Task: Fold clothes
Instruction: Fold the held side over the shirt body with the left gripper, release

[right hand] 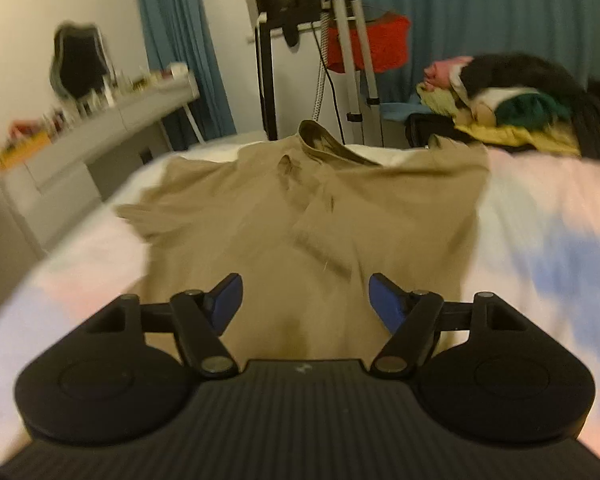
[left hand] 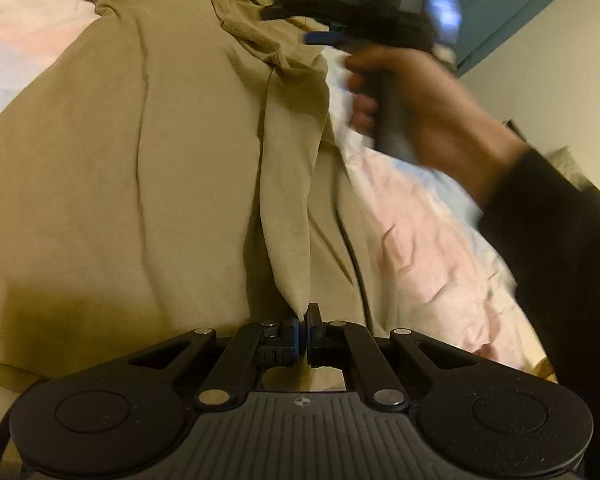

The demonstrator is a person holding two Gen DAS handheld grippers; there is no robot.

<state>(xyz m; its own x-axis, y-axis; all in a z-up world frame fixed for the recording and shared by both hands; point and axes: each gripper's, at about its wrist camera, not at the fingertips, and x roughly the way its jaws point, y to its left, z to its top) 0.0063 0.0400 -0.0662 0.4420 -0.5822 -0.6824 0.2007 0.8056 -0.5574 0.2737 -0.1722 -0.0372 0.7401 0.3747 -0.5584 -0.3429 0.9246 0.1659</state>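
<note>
A: We've got the tan shirt spread flat on the pastel bedsheet, collar toward 12 o'clock. Our left gripper has its fingers pressed together, pinching a fold of the shirt's edge right at the tips.

B: Yep, and our right gripper sits above the shirt with fingers spread, nothing between them. From the left view it's blurry up at 1 o'clock, in our right hand. Clothes pile at 2 o'clock.
</note>
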